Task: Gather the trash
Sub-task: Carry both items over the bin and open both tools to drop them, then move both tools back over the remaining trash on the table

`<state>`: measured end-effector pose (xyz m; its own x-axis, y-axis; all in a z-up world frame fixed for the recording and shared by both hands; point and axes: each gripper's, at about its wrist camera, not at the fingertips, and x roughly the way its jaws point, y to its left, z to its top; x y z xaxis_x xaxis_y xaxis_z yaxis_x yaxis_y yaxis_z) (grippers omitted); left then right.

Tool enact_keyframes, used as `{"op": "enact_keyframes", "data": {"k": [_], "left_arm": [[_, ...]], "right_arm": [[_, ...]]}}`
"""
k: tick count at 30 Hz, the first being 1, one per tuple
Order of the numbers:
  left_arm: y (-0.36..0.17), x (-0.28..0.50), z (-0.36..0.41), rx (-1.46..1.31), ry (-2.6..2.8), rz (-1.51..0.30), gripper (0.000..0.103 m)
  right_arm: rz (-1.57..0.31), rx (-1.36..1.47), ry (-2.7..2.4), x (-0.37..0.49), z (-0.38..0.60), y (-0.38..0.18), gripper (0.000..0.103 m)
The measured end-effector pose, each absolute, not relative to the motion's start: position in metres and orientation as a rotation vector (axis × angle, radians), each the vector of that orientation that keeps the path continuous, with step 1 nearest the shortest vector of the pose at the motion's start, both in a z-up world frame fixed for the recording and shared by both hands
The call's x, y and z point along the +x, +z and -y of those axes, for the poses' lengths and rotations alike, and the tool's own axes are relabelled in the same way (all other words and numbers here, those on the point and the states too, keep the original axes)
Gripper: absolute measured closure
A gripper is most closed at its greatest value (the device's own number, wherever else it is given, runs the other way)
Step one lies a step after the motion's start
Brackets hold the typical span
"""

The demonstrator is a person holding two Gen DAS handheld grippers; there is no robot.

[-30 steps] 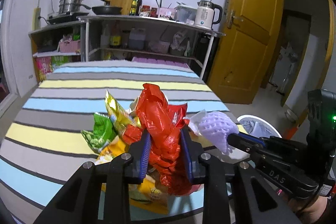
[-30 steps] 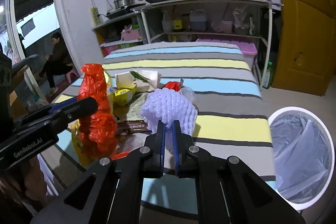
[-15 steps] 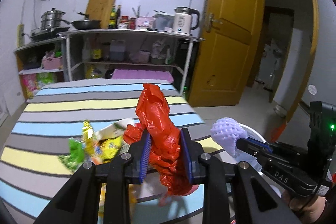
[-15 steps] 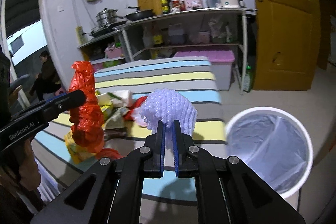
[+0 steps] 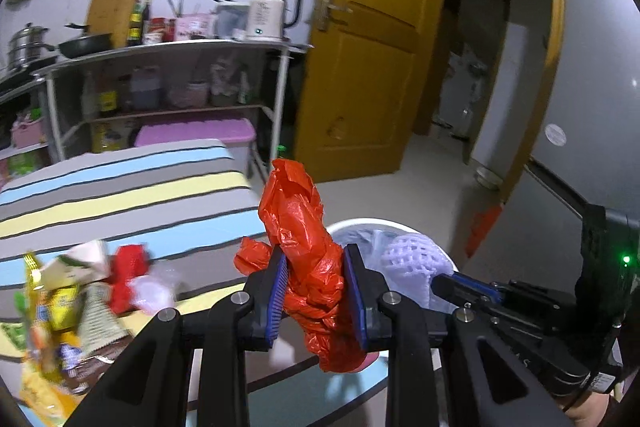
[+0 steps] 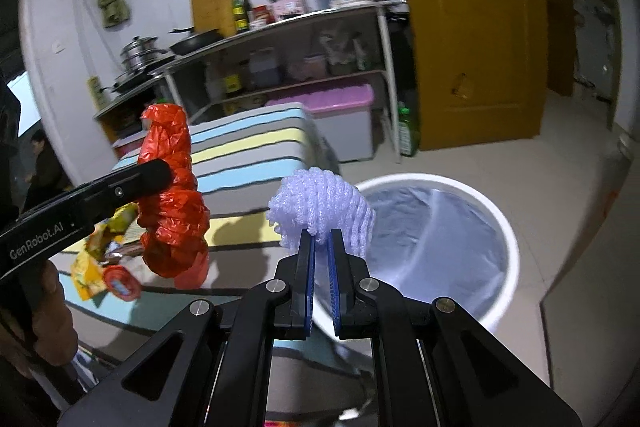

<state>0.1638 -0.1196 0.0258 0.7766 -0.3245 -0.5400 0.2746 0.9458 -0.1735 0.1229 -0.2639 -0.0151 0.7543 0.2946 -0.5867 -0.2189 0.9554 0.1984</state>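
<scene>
My left gripper (image 5: pixel 316 267) is shut on a crumpled red plastic bag (image 5: pixel 304 227), held up near the table's right edge; the bag also shows in the right wrist view (image 6: pixel 172 195). My right gripper (image 6: pixel 320 247) is shut on a pale purple foam fruit net (image 6: pixel 320 207), held beside the rim of a white trash bin (image 6: pixel 506 239) lined with a clear bag. In the left wrist view the net (image 5: pixel 412 259) hangs in front of the bin (image 5: pixel 360 225).
A pile of snack wrappers (image 5: pixel 60 303) lies on the striped table (image 5: pixel 120 187) at the left. A metal kitchen shelf (image 5: pixel 168 47) stands behind, with a purple-lidded box (image 5: pixel 196 131) below. A yellow door (image 5: pixel 372 67) is at the right. The bin stands on the tiled floor (image 6: pixel 560 131).
Both grippers have swung right, away from the wrapper pile toward the bin, each still holding its item. The bin now fills more of both views.
</scene>
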Motion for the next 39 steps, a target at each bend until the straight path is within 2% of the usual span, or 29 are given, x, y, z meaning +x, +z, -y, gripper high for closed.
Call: {"op": "enact_keyframes", "data": {"k": [17,20,22,25,39], "left_arm": [[-0.02,0.209,0.181,-0.038,-0.426,-0.699,0.073],[-0.025,0.213,0.181,-0.033,-0.42,-0.705,0.072],[-0.026,0.215,0.18,-0.041,-0.418,-0.706,0.063],[-0.027,0.214,0.177,-0.051,-0.414,-0.701,0.062],[0.0,0.179,0.136,-0.112,-0.349,-0.61,0.062]], "right_arm": [[-0.783,0.214,0.195,0.156,0.312,-0.055,0.095],[-0.789,0.219,0.192,0.159,0.312,-0.06,0.091],[-0.789,0.208,0.186,0.159,0.314,-0.062,0.083],[-0.788,0.213,0.189,0.16,0.313,-0.061,0.076],[-0.706,0.202,0.232,0.141,0.298,-0.036,0.075]]}}
